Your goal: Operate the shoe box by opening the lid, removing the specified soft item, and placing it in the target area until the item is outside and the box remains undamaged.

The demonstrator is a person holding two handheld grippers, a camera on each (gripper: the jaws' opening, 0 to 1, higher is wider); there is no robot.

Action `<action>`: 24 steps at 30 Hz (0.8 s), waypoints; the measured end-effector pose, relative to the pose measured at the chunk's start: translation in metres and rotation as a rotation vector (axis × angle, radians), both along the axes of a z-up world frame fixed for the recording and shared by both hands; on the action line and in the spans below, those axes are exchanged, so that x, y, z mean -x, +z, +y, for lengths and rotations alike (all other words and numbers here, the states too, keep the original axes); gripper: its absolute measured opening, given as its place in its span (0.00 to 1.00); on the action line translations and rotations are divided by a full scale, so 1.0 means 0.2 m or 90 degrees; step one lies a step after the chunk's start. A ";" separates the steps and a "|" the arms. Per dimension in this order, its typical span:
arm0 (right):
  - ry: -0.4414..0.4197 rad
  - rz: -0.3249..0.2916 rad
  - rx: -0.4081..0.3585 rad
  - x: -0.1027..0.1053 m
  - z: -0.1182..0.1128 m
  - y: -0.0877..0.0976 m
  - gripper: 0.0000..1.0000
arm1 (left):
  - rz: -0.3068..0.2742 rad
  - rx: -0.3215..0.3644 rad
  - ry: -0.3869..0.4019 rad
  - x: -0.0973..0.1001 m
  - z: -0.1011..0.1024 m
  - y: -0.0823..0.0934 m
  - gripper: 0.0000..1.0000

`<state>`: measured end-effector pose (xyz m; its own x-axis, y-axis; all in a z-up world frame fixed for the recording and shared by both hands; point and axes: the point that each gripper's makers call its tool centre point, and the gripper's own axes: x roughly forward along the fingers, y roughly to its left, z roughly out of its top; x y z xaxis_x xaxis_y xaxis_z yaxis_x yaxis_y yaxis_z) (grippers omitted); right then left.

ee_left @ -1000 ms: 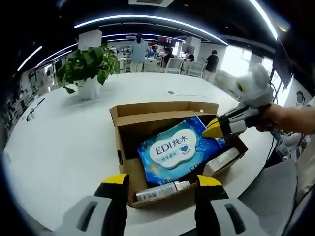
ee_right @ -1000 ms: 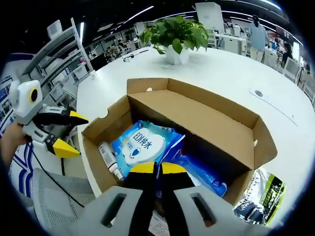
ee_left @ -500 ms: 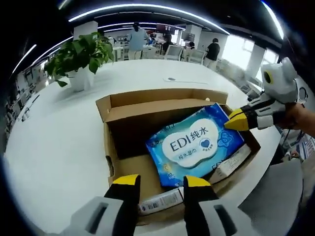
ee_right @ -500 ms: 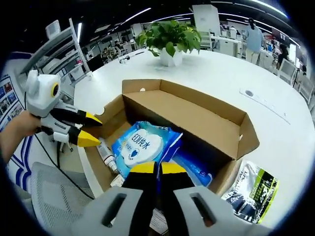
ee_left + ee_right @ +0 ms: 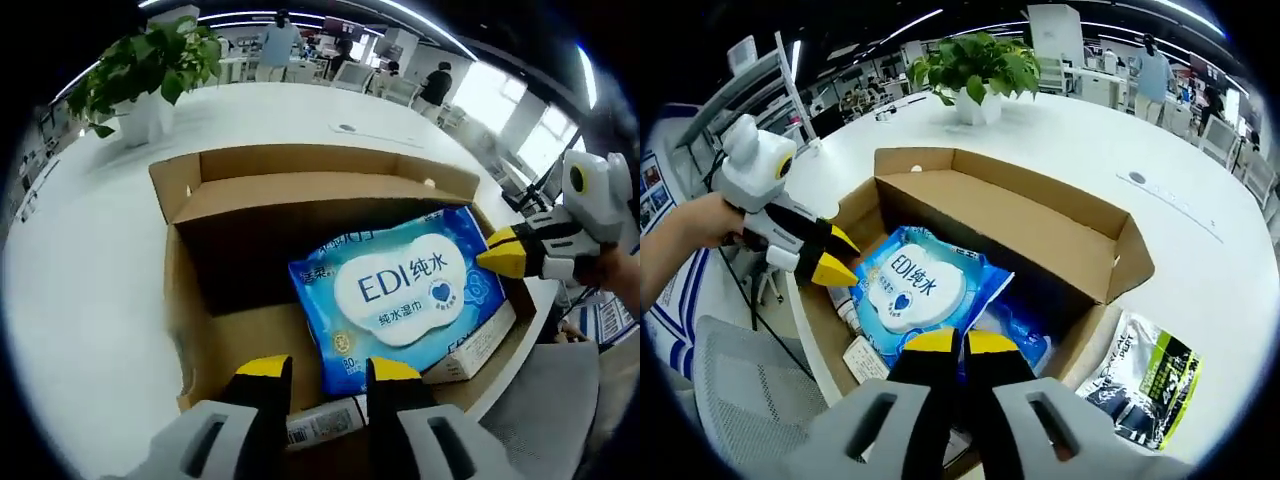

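Box, brown cardboard, sits open on a white table, lid folded back on the far side. In the right gripper view the box stands near the table's edge, with a potted plant well behind it.

Wipes pack, blue with a white label, is partly raised and tilted over the box, one corner lifted toward the right. Right gripper has its yellow-tipped jaws closed together on the near edge of the pack. In the left gripper view the right gripper enters from the right, its tip meeting the pack's right corner.

Left gripper hovers over the near wall of the box, jaws narrowly apart, nothing between them. In the right gripper view the left gripper comes in from the left, held by a hand, its tips just beside the pack's left end.

Under the pack, on the box floor: a slim bottle lying along the near wall and a flat white carton at the right corner. A second blue packet lies beneath the raised pack.

Outside the box, a black-and-green pouch lies on the table just beside its right wall.

People stand among desks in the far background.
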<state>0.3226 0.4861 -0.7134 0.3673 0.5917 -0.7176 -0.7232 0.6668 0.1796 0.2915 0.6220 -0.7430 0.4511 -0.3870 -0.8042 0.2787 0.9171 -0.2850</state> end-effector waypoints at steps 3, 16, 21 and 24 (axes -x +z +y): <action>0.000 -0.001 0.005 0.00 -0.01 -0.01 0.00 | 0.010 0.003 0.007 0.00 0.01 -0.02 0.24; -0.010 0.005 0.005 0.00 -0.03 -0.05 0.00 | 0.022 0.055 0.036 0.02 -0.04 -0.03 0.07; -0.011 0.002 0.004 0.00 -0.04 -0.04 0.00 | 0.022 0.062 0.033 0.03 -0.05 -0.01 0.04; -0.017 0.005 -0.001 0.00 -0.04 -0.04 0.00 | 0.020 0.066 0.038 0.03 -0.05 0.00 0.04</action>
<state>0.3233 0.4774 -0.7208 0.3771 0.5826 -0.7200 -0.7042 0.6853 0.1857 0.2852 0.6128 -0.7433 0.4511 -0.4413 -0.7757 0.2133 0.8973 -0.3865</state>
